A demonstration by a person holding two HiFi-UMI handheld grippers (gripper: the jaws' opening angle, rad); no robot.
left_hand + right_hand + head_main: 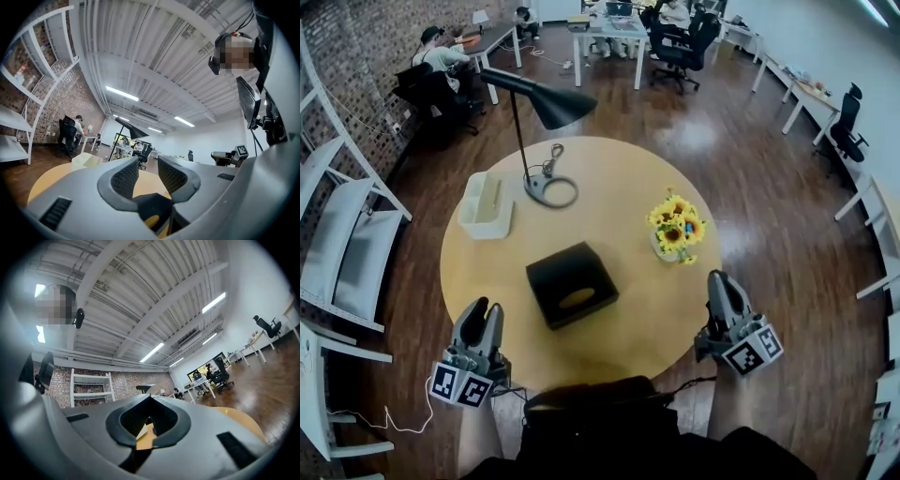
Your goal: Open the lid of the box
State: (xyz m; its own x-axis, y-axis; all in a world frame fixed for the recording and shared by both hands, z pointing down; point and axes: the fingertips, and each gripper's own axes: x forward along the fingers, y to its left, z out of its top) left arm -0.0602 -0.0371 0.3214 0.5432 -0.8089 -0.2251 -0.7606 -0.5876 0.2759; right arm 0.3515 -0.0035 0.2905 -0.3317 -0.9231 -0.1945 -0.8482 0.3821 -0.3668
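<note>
Reaching in from here is where I expect trouble. The table (619,178) is round, and the box (571,283) sits near its middle with the lid still down, well apart from both tools. I cannot tell from above where the lid's seam or hinge runs, so I could easily bite the wrong edge and lift or drag the whole box instead of opening it.

The lamp (546,101) stands beyond the box. Its shade hangs over the far side of the table, and a high overshoot could knock it. The white tray (485,204) lies left of the box, near enough to catch a sliding corner. The flowers (677,225) stand just ahead of the right gripper (719,279), so a straight push inward could tip them.

The right gripper's jaws are pressed together on nothing. The left gripper (486,307) is pinched narrow and is also empty. If I arrive like this I will only shove the box, so both need to spread first.
</note>
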